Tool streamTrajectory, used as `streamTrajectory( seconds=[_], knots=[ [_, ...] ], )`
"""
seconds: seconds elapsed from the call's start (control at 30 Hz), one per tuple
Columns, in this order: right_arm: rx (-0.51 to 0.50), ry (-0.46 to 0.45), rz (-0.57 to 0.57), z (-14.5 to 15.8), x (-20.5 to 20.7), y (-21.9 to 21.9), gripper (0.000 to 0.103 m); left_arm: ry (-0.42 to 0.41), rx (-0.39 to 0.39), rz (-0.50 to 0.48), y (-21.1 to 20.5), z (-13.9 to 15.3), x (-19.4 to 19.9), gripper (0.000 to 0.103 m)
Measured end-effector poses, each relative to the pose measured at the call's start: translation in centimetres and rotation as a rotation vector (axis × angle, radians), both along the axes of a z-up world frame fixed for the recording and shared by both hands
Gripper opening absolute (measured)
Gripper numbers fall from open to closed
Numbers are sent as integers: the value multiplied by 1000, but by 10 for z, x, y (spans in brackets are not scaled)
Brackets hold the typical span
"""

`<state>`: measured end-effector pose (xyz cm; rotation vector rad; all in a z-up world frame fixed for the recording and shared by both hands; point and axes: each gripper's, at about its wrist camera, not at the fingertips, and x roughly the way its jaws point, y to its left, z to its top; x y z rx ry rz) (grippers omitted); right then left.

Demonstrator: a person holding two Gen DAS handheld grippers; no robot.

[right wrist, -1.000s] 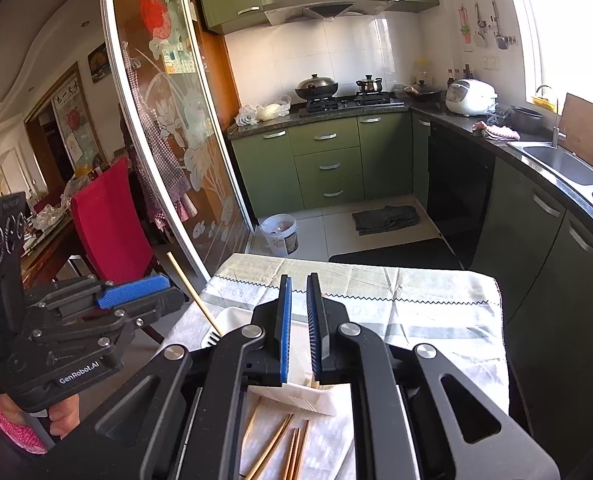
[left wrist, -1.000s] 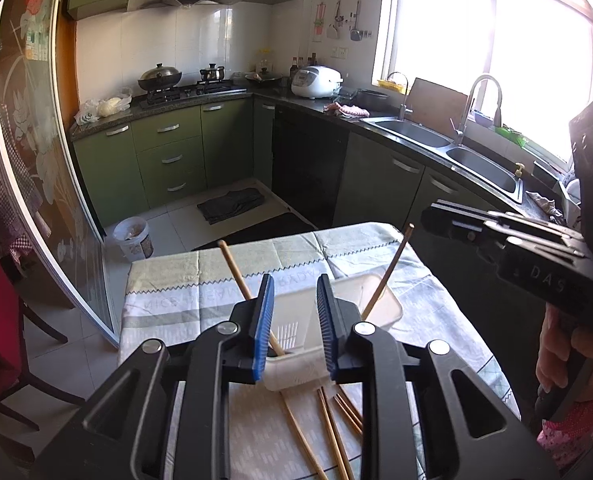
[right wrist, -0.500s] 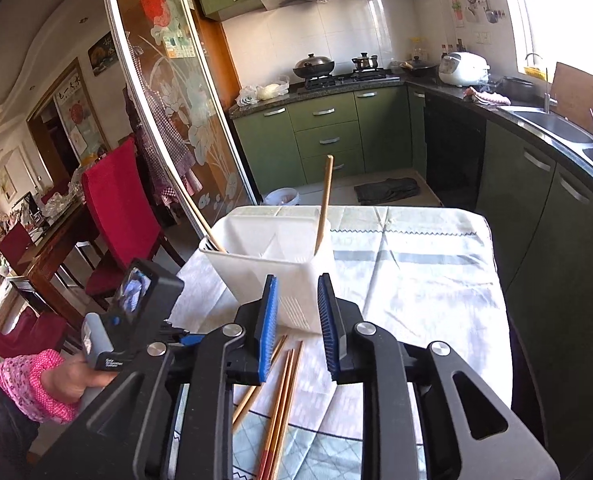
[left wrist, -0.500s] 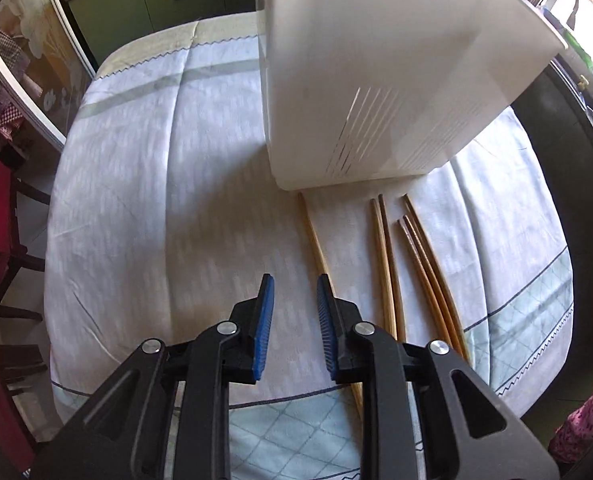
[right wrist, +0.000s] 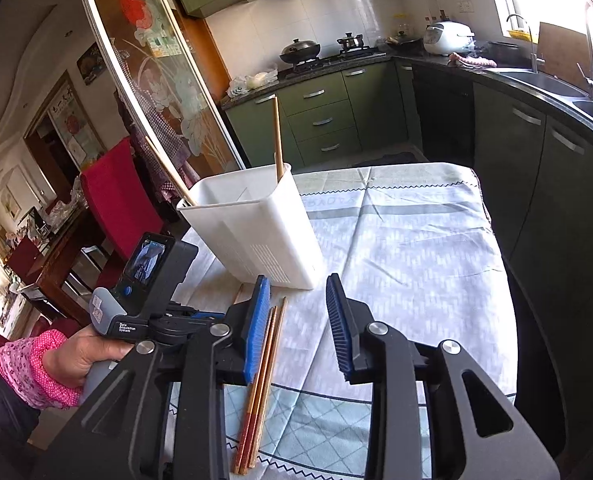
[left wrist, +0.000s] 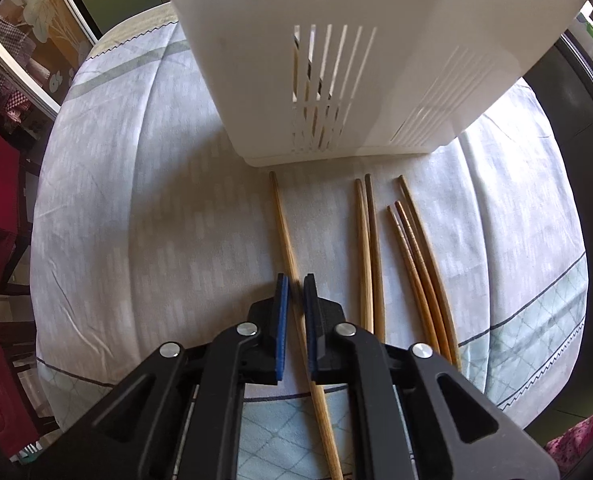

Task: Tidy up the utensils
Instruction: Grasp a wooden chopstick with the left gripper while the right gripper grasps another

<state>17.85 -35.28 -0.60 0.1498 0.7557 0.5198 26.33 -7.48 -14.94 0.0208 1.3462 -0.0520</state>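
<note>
My left gripper (left wrist: 293,296): blue ribbed pads nearly together around one pale wooden chopstick (left wrist: 286,232), lying flat on the tabletop (left wrist: 136,220); whether the pads actually bite it, I can't tell. Right of that gripper, five more chopsticks flat on the cloth: a pair (left wrist: 368,248), then three darker ones (left wrist: 416,248). Straight ahead, touching distance from the chopstick tips: white plastic utensil holder (left wrist: 376,40), rectangular, slotted vents low on its walls. Two chopsticks (right wrist: 277,136) stand inside it, leaning at opposite ends. My right gripper (right wrist: 298,320): jaws wide apart, holding nothing, holder just ahead, red-tipped chopsticks (right wrist: 262,360) beside its left pad. Tablecloth is pale woven fabric, zigzag trim. Left handle label reads "Data Acquisition System".
</note>
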Motion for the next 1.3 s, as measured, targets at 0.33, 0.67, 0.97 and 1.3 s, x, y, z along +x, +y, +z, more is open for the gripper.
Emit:
streamTrajectory(
  seconds=[0.33, 0.67, 0.97, 1.3],
  knots=[
    [-142, 180, 118, -51, 20, 53, 30, -157, -89, -8, 28, 47, -56, 6],
    [-330, 333, 136, -115, 61, 109, 21, -447, -132, -58, 43, 117, -115, 6],
    [-426, 349, 136, -129, 72, 141, 14, -502, -166, -104, 45, 123, -126, 6],
    [-524, 337, 138, -140, 77, 175, 10, -518, -183, -117, 54, 121, -131, 6]
  ],
)
